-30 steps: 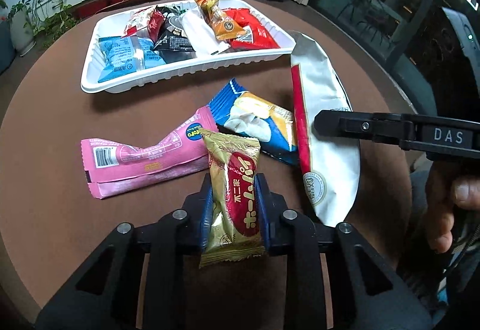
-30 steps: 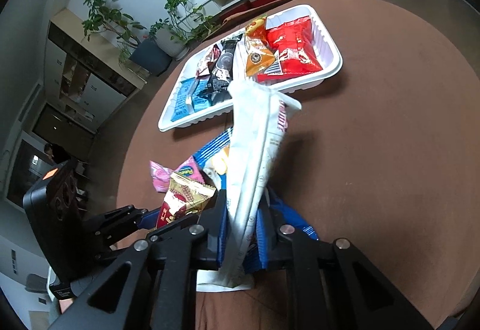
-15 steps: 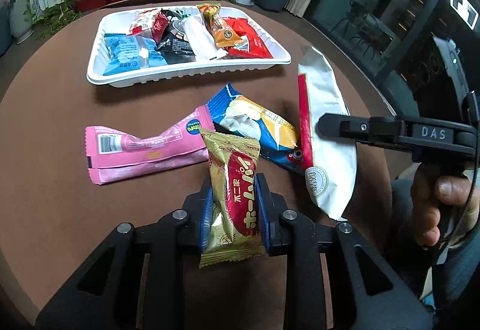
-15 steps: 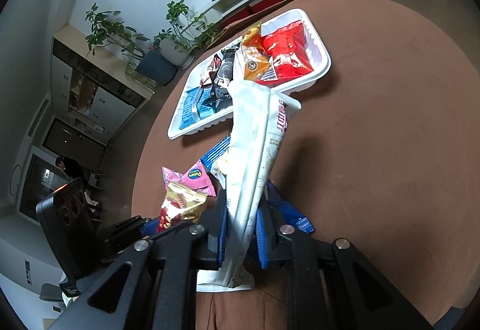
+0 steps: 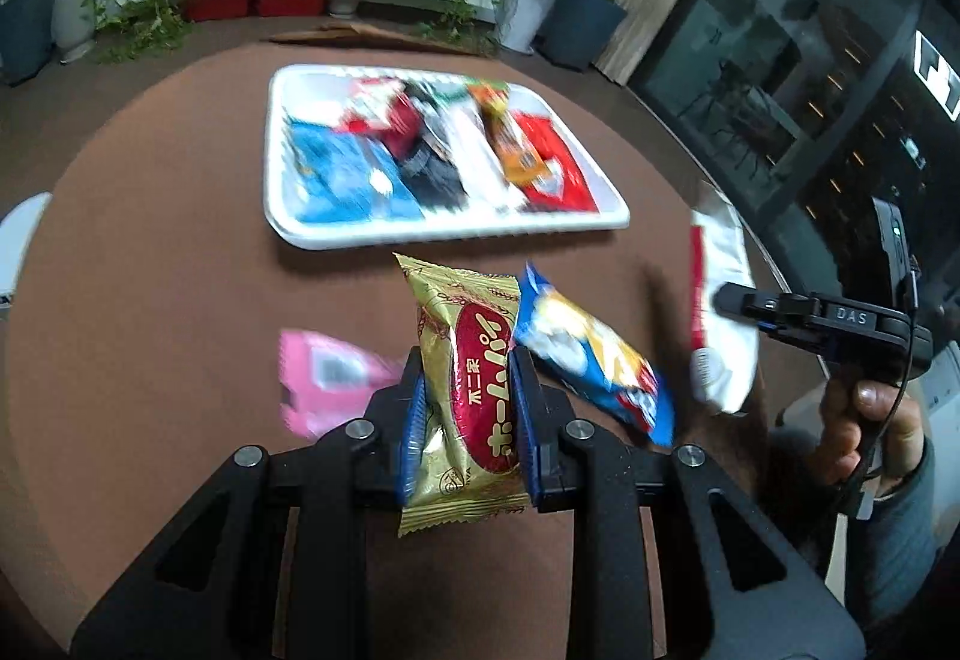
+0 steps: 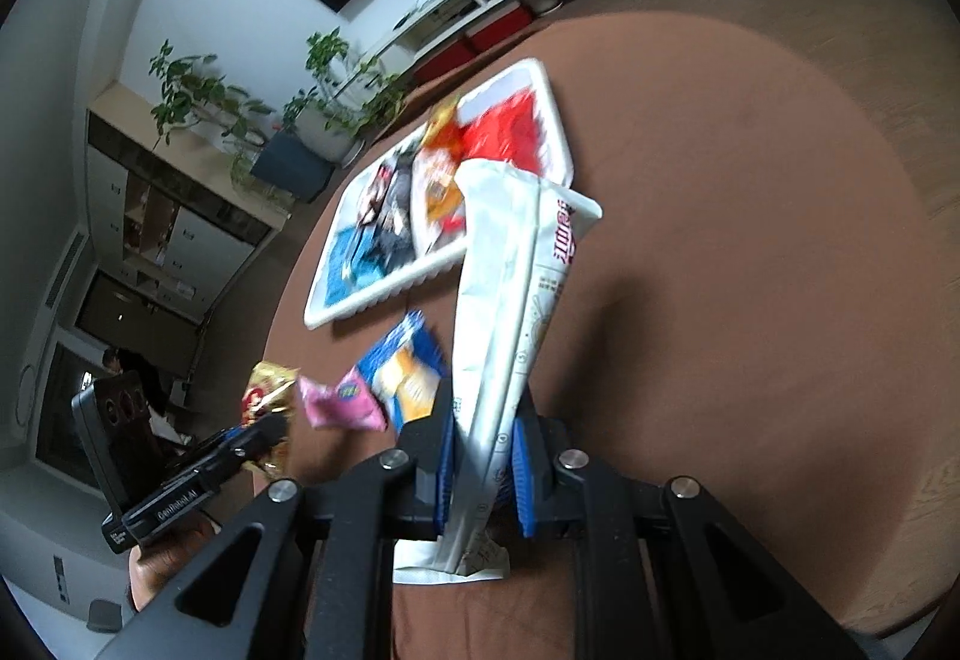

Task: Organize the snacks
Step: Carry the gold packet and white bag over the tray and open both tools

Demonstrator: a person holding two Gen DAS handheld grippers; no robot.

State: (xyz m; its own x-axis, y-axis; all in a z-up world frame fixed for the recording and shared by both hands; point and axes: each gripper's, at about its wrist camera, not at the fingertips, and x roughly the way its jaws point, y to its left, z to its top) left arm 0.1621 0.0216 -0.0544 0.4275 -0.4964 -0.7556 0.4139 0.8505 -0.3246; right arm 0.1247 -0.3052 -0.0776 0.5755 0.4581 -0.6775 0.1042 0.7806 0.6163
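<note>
L tongs (image 5: pixel 467 420): clamped on gold snack packet (image 5: pixel 465 360), packet upright between blue pads, clear of the bench (image 5: pixel 150 300).
R tongs (image 6: pixel 483 474): clamped on long white packet (image 6: pixel 510 300), packet stands up and leans toward the tray; its lower end hangs below the pads. In L view the same white packet shows at right, w/ R tongs side-on and a hand (image 5: pixel 864 420) on the grip.
White tray (image 5: pixel 288 234): far side of round brown bench, holds blue, black, white, orange and red packets; blurred.
On bench, between tray and tongs: blue packet (image 5: pixel 591 360) and pink packet (image 5: pixel 327 381), near each other.
</note>
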